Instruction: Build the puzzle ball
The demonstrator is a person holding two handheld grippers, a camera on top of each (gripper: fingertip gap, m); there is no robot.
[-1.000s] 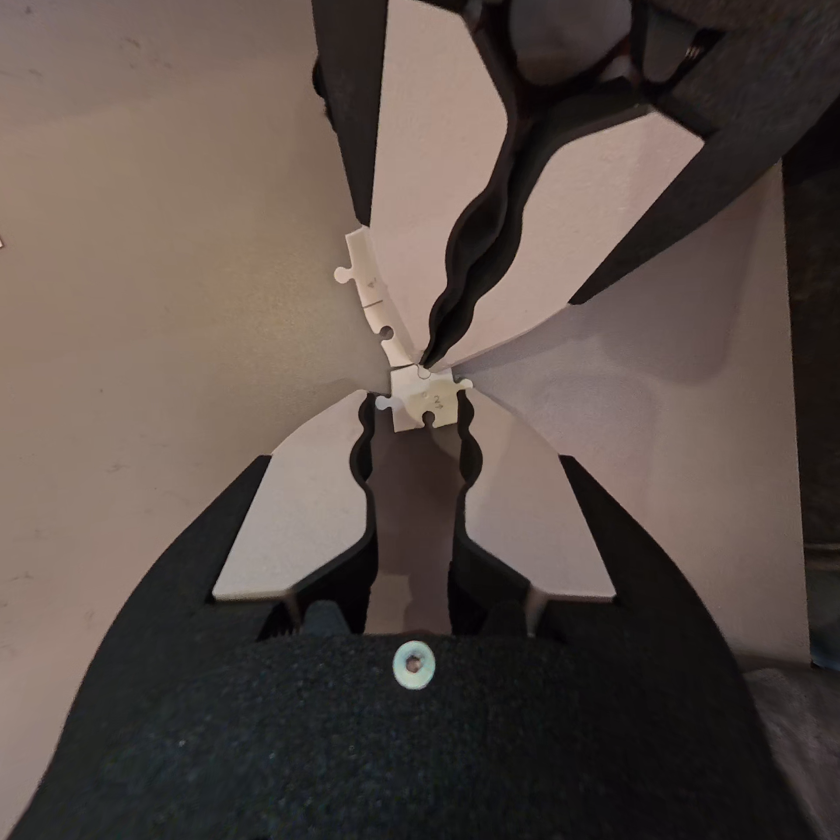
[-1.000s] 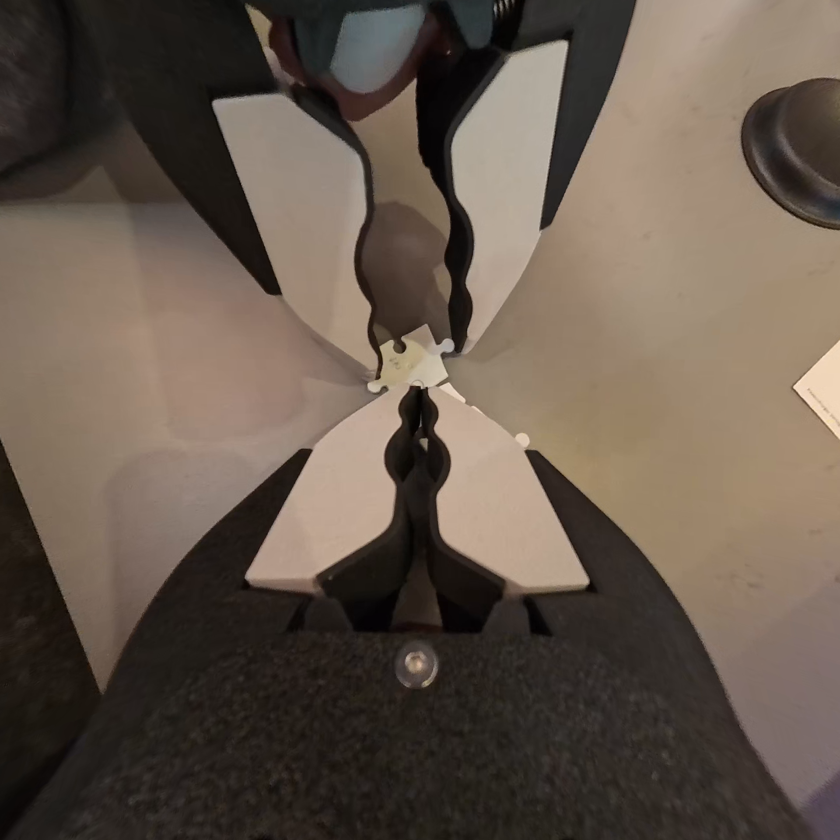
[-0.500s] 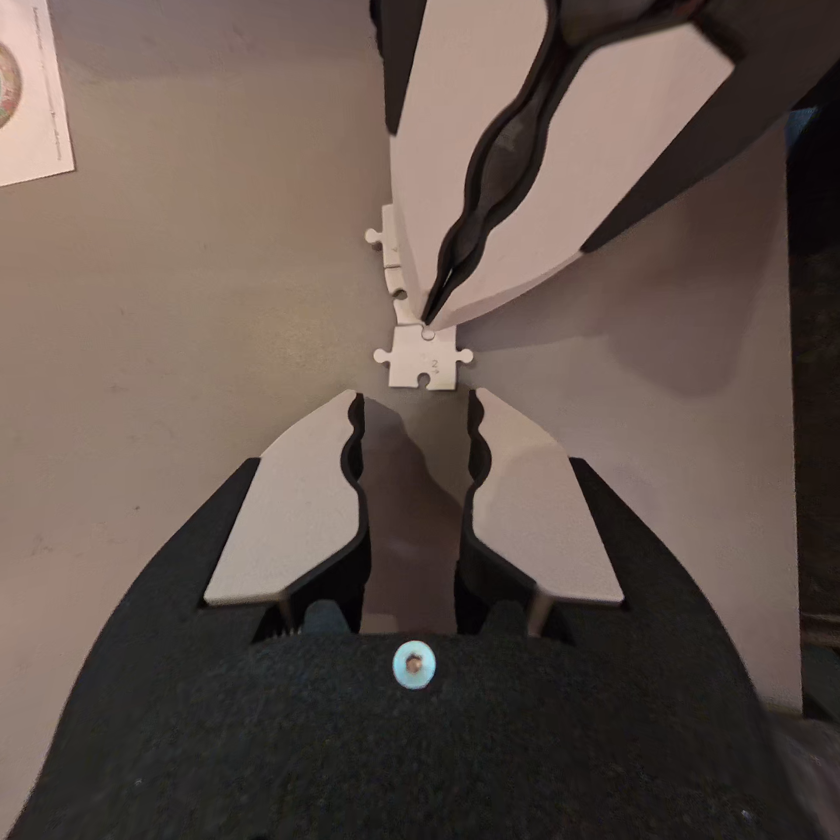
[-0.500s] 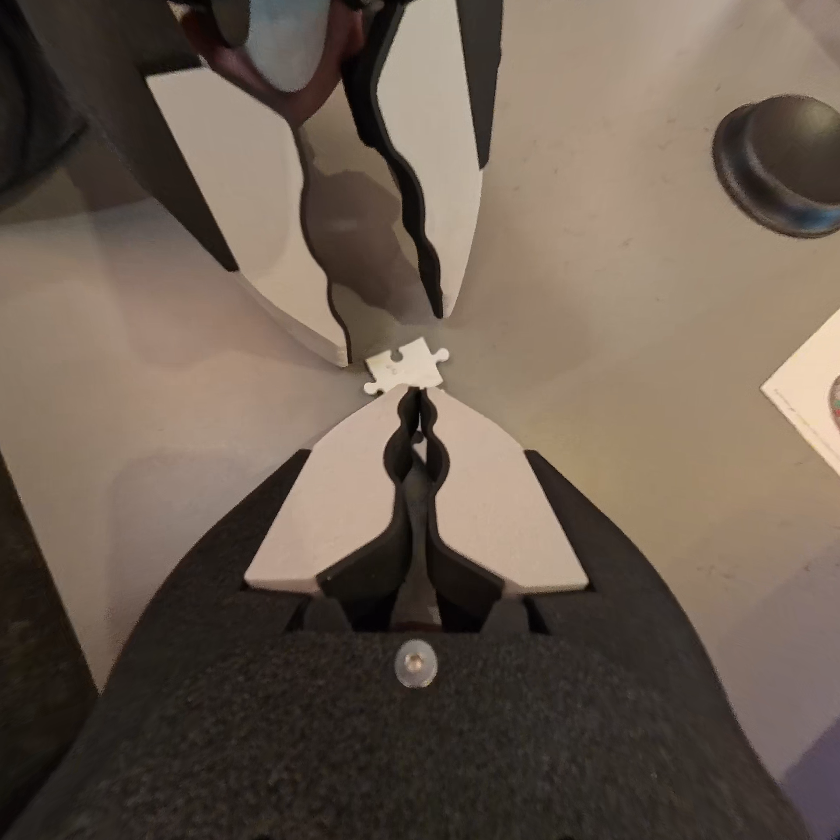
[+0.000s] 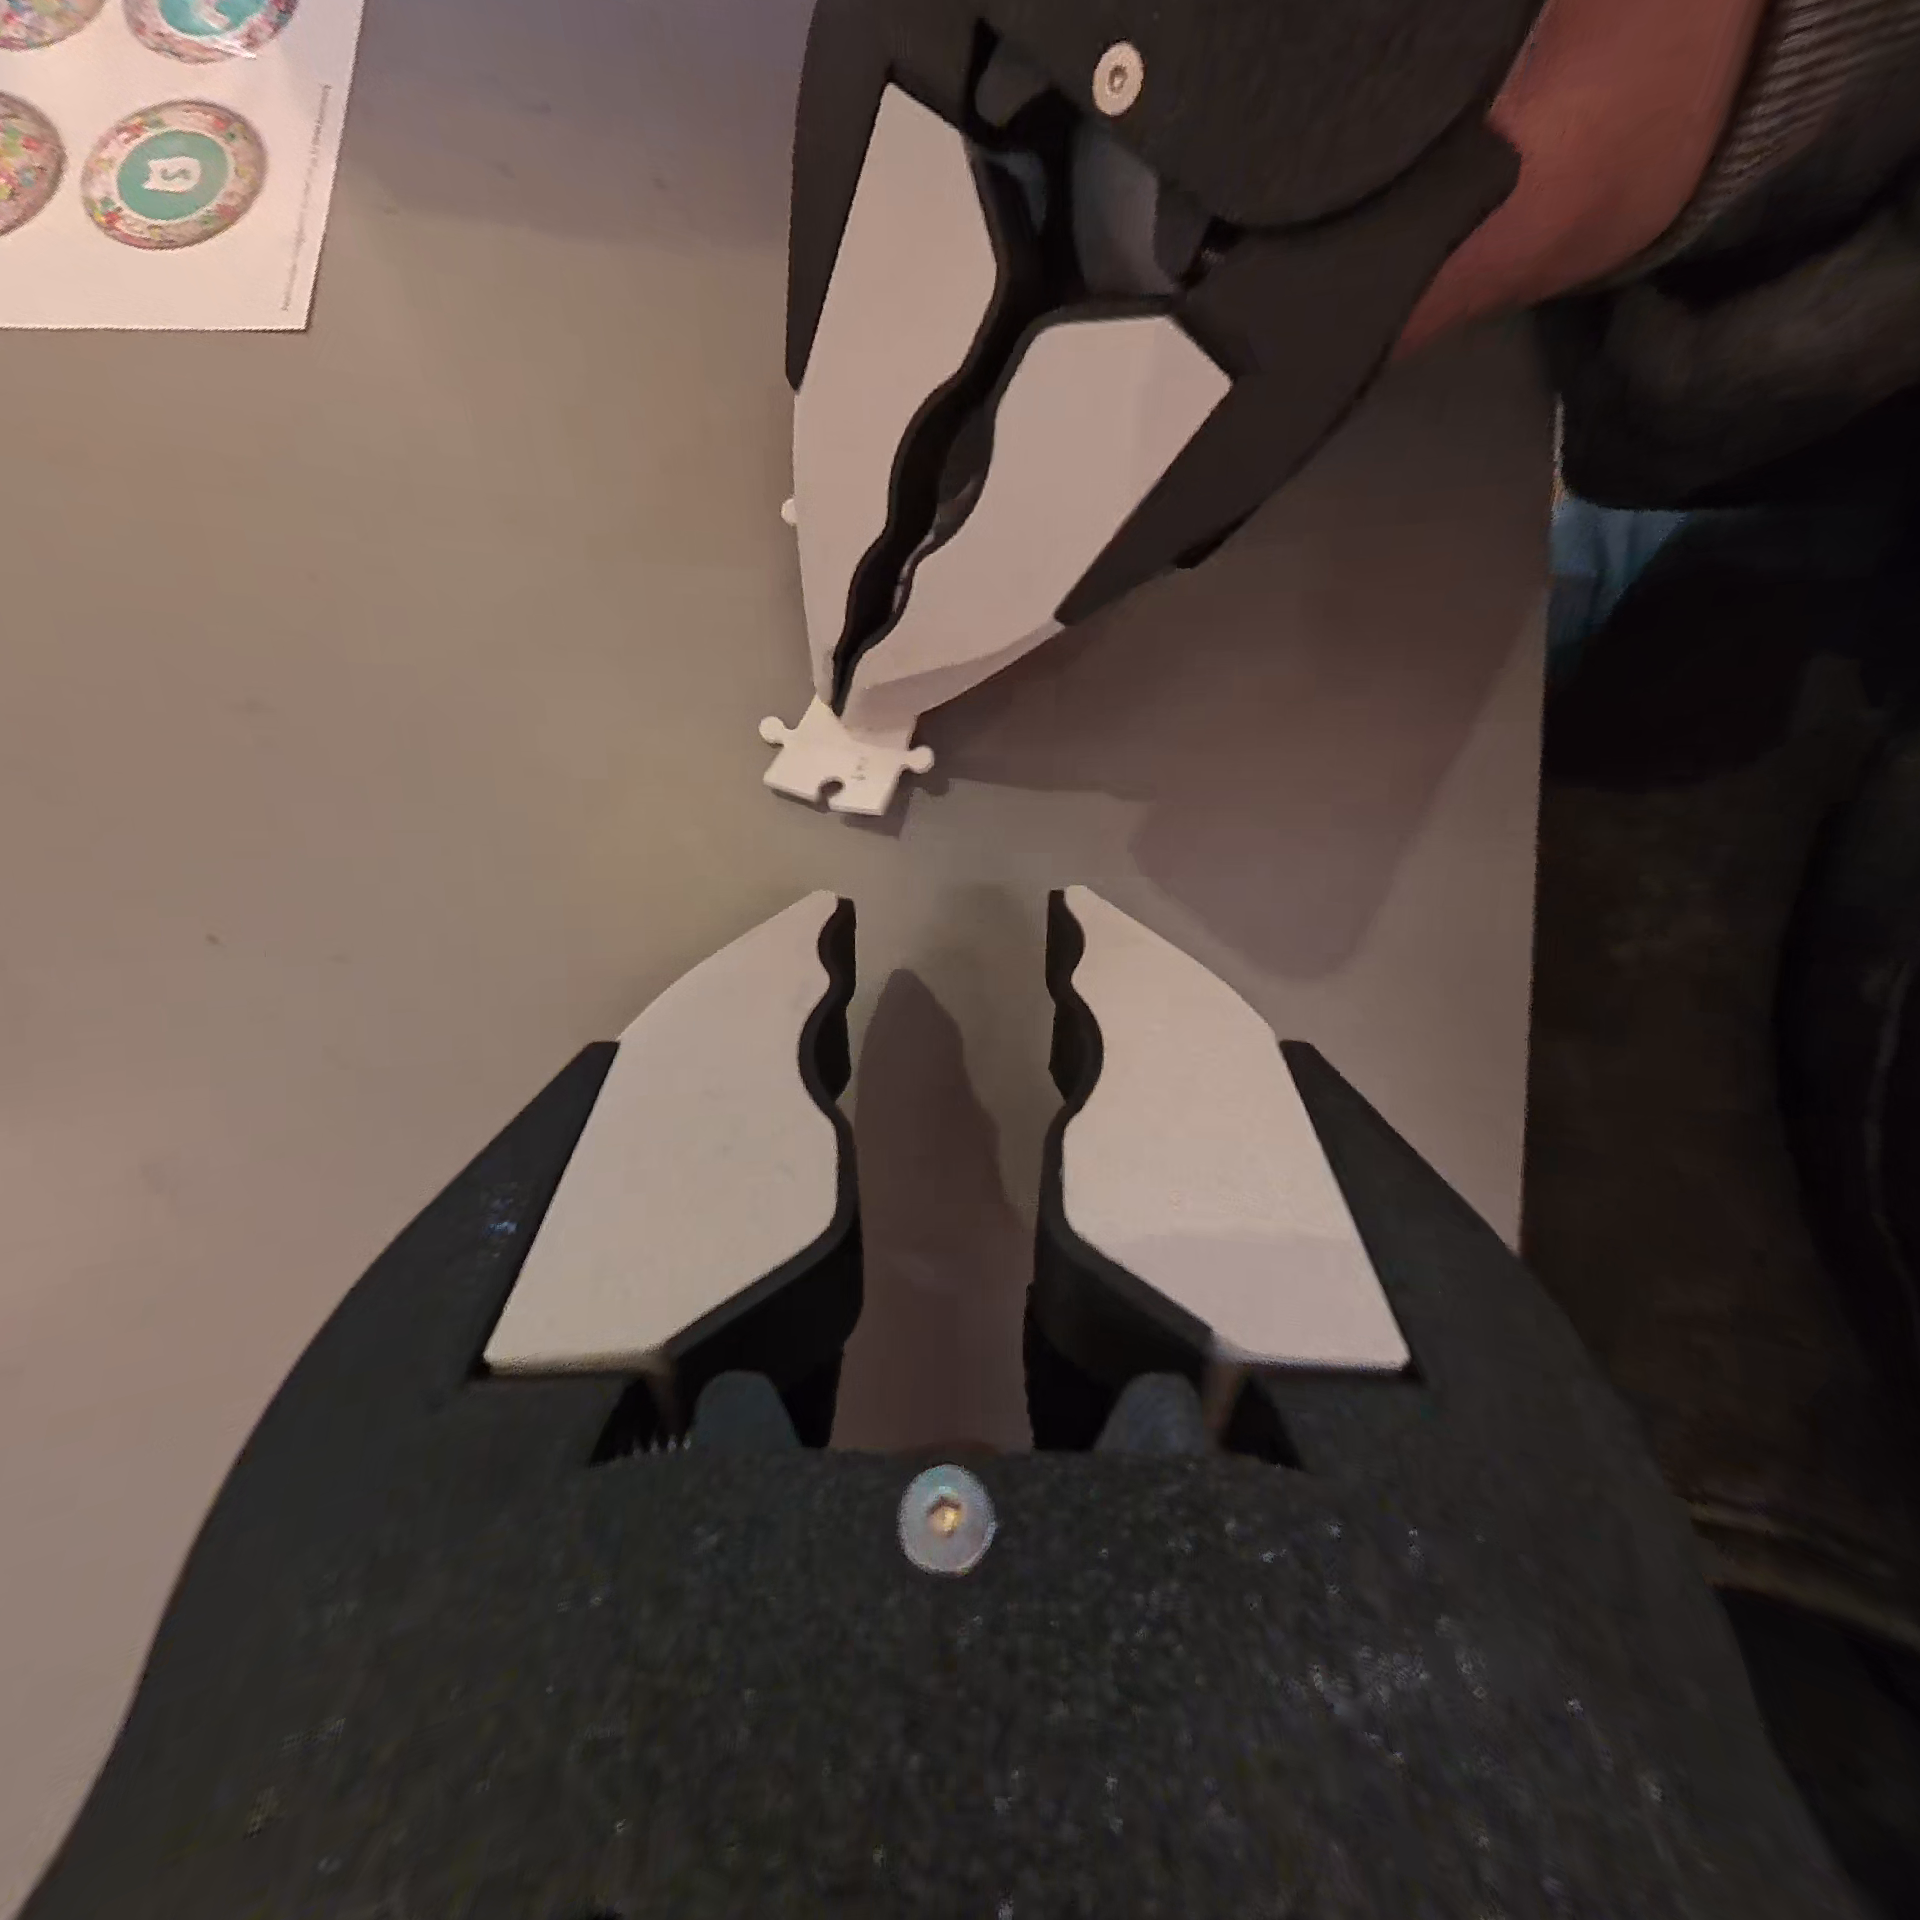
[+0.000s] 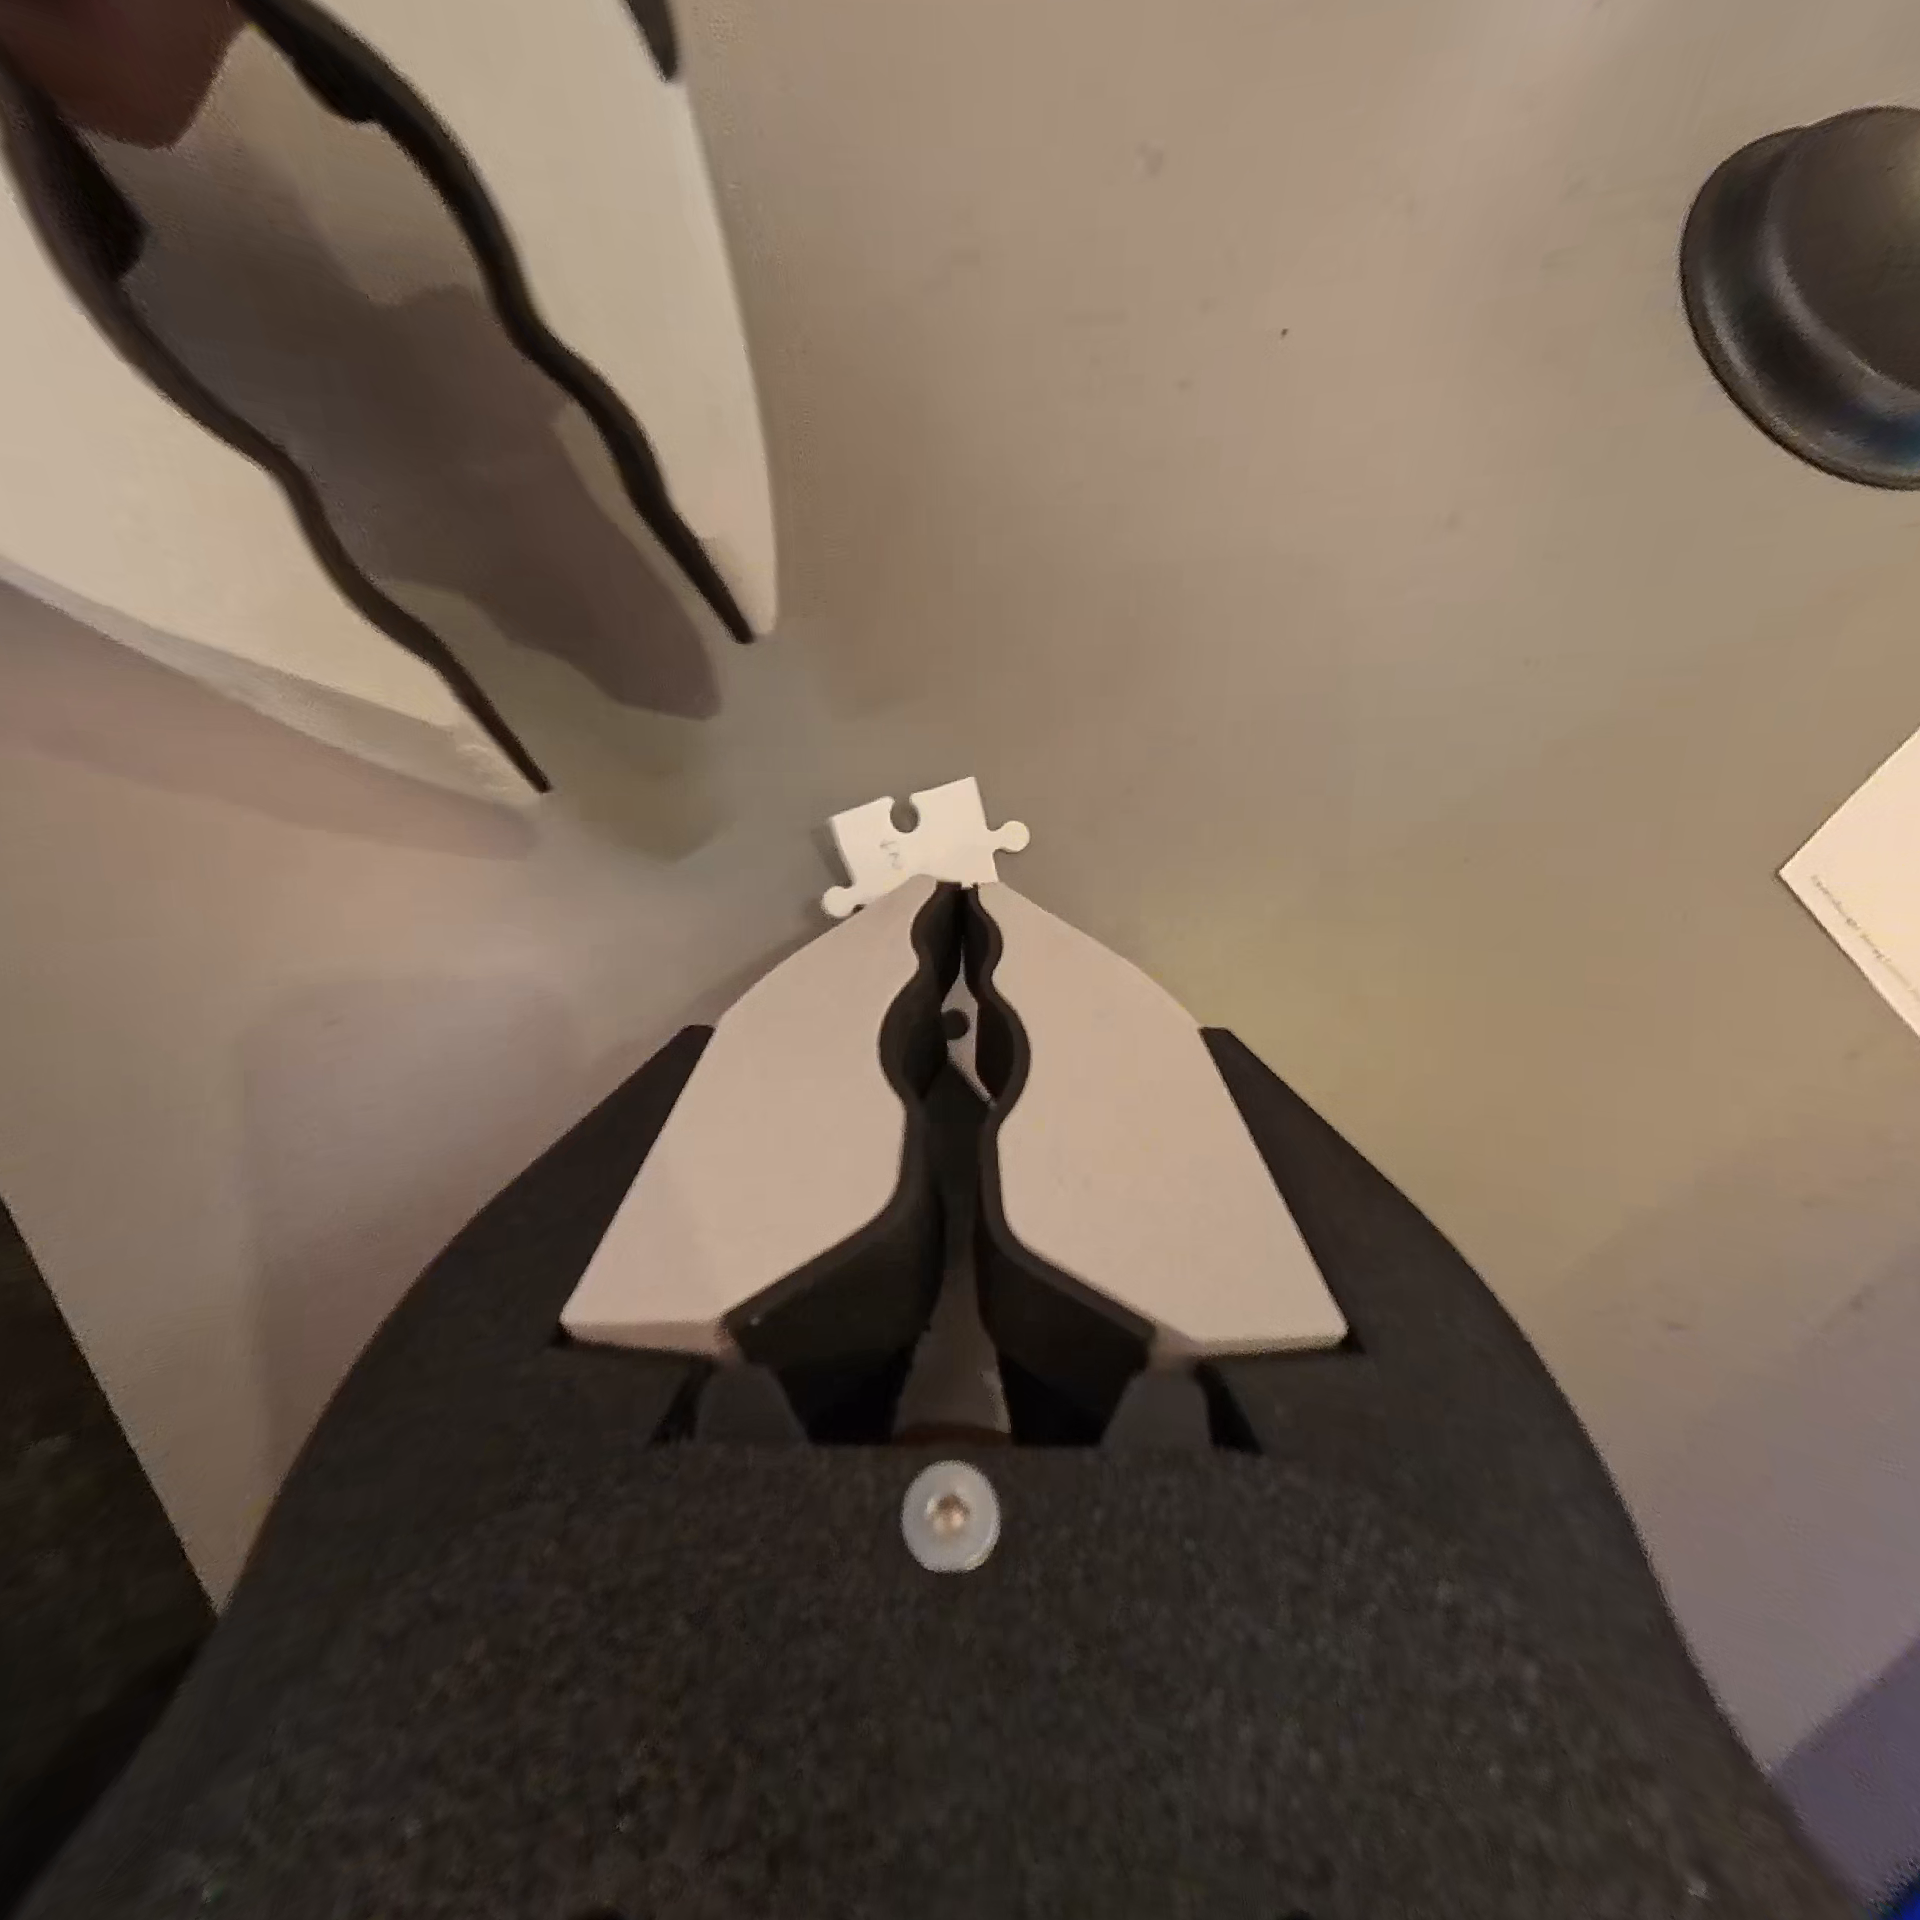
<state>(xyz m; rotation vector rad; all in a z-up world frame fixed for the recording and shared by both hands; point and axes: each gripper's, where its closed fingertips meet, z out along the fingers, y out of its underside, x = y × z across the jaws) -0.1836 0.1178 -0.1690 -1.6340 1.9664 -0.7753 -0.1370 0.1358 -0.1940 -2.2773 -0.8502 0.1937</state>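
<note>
My right gripper (image 6: 956, 902) is shut on a short strip of joined white puzzle pieces. The end piece (image 6: 920, 847) sticks out past its fingertips, and another part of the strip shows between its pads. In the left wrist view the right gripper (image 5: 837, 707) comes in from the top, with the end piece (image 5: 836, 769) hanging at its tips just above the grey table (image 5: 416, 727). A knob of a farther piece (image 5: 790, 511) peeks out behind its finger. My left gripper (image 5: 948, 899) is open and empty, a short way in front of that piece. It also shows in the right wrist view (image 6: 642, 710).
A paper sheet with round coloured pictures (image 5: 156, 156) lies at the far left. A black round knob-like object (image 6: 1818, 312) and a white paper (image 6: 1860, 883) lie to the right. The table edge (image 5: 1538, 831) runs down the right, with dark cloth beyond. A person's hand (image 5: 1507, 208) holds the right gripper. Left tips to right tips: about 6 cm. The black round knob-like object (image 6: 1818, 312) sits 20 cm or so from the ends of my right fingers.
My left gripper let go of the end piece and drew back from it, jaws open. The piece stayed joined to the strip in the right gripper, which lifted slightly.
</note>
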